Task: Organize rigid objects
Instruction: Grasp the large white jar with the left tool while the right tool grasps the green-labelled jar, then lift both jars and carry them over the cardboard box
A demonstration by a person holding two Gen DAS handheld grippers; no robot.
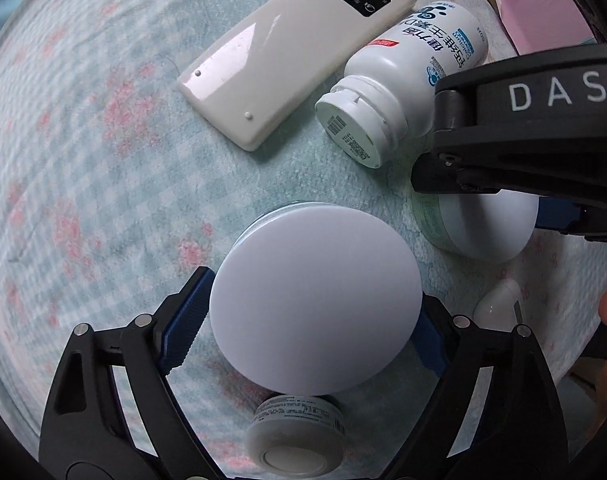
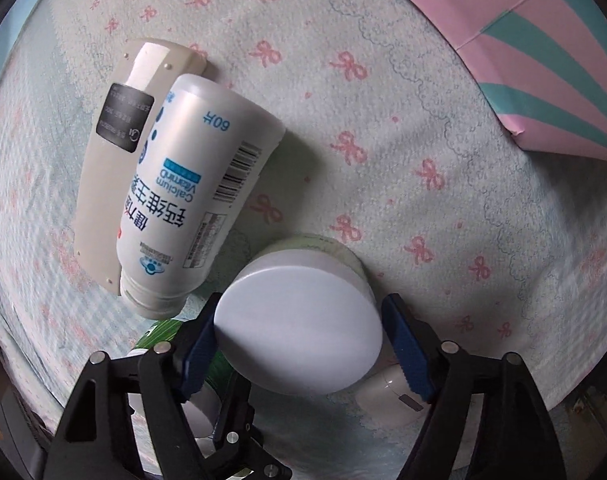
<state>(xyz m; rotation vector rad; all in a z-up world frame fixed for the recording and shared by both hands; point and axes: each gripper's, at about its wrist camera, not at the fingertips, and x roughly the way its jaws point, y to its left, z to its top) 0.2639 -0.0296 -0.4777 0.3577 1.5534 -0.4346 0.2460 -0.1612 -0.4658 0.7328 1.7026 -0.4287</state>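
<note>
Both fingers (image 1: 299, 336) (image 2: 303, 344) bracket white-lidded jars (image 1: 315, 304) (image 2: 303, 328).

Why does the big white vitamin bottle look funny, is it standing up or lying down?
Lying down. The vitamin bottle rests on its side on the bedsheet, beside the remote.

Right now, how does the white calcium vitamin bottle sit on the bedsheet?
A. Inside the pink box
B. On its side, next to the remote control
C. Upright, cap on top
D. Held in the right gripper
B: the calcium vitamin bottle lies on its side along the face-down remote control, while the right gripper straddles a white-lidded jar.
</note>
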